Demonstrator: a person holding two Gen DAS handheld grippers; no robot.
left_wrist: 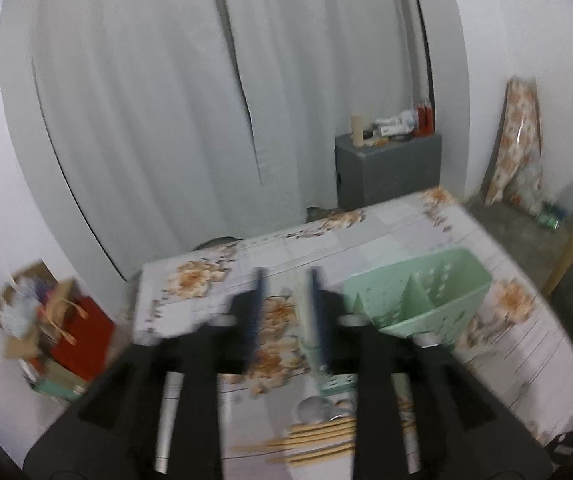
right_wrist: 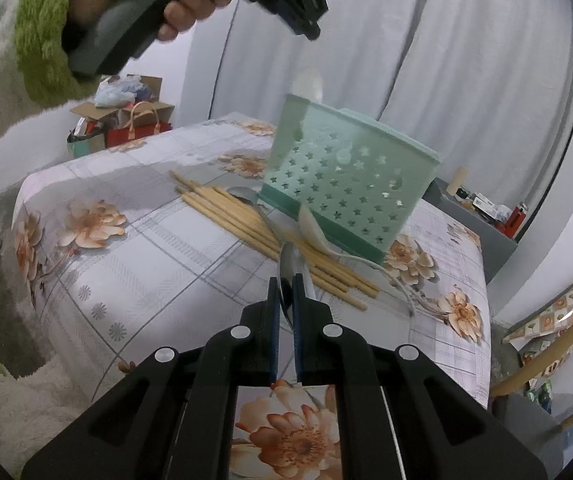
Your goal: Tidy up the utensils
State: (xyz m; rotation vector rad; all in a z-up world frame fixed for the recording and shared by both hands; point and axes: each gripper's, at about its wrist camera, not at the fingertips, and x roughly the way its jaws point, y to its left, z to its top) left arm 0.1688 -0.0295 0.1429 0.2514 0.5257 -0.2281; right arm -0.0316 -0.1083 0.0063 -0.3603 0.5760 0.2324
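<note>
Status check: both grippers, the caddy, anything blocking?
Left gripper open, empty. Right gripper shut on metal spoon. Green caddy upright; chopsticks and white spoon lie before it. Nothing blocking.

One holder, at centre of the right wrist view. Four spoons in all. Two metal spoons: one at lower centre, one left of the holder. Two white spoons: one lying in front of the holder, one blurred just above its top edge. One bundle of chopsticks, centre left; overlapped, exact count not possible, clearly more than six. Two grippers: left gripper at top, right gripper at bottom. One table. One hand, upper left.
</note>
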